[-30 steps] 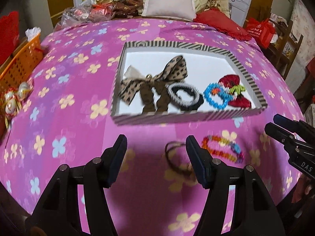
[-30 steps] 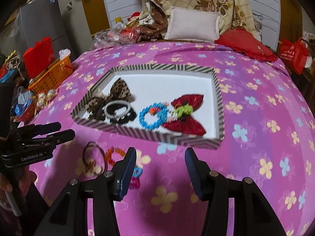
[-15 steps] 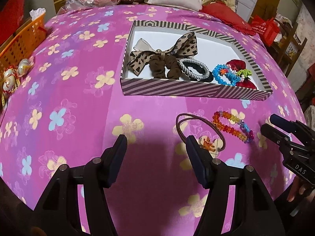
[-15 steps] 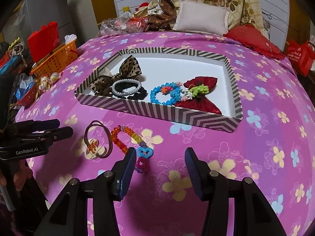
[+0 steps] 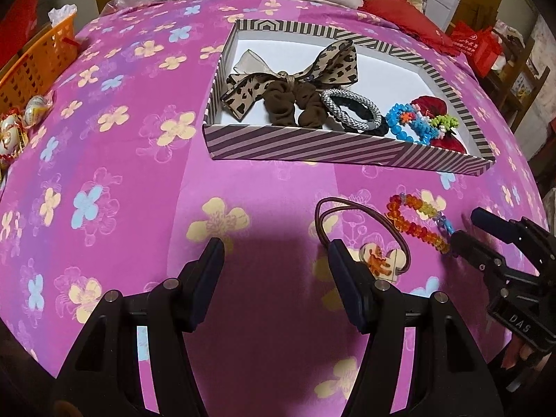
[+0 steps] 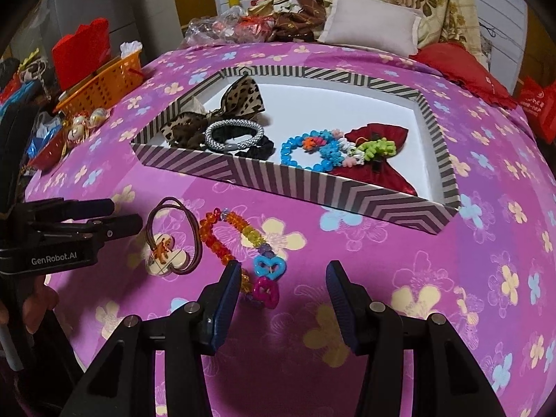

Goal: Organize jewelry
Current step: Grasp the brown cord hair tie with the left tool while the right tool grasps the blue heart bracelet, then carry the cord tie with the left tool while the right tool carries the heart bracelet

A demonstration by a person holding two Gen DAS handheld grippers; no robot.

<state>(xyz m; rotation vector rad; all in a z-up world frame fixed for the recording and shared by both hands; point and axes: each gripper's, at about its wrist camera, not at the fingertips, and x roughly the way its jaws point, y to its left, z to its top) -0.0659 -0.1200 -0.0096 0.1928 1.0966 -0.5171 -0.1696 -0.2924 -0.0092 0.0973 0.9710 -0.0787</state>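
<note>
A striped box [image 5: 340,146] [image 6: 312,187] on the pink flowered bedspread holds a leopard bow [image 5: 312,69], a silver hair tie [image 6: 232,133], a blue bead bracelet [image 6: 305,149] and a red bow [image 6: 378,160]. In front of the box lie a brown hair tie with a cream charm [image 5: 365,236] [image 6: 173,239] and an orange bead bracelet with heart charms [image 5: 420,226] [image 6: 239,243]. My left gripper [image 5: 274,260] is open just left of the brown tie. My right gripper [image 6: 283,285] is open, its left finger at the heart charms.
An orange basket [image 5: 38,59] [image 6: 100,83] and wrapped ornaments [image 5: 21,121] sit at the bed's left edge. Pillows and clutter [image 6: 371,31] lie at the far end. A red bag [image 5: 483,45] stands off the bed at right.
Both grippers have dropped lower and closer to the loose hair tie and bead bracelet; the box now sits farther up in both views. Both stay open.
</note>
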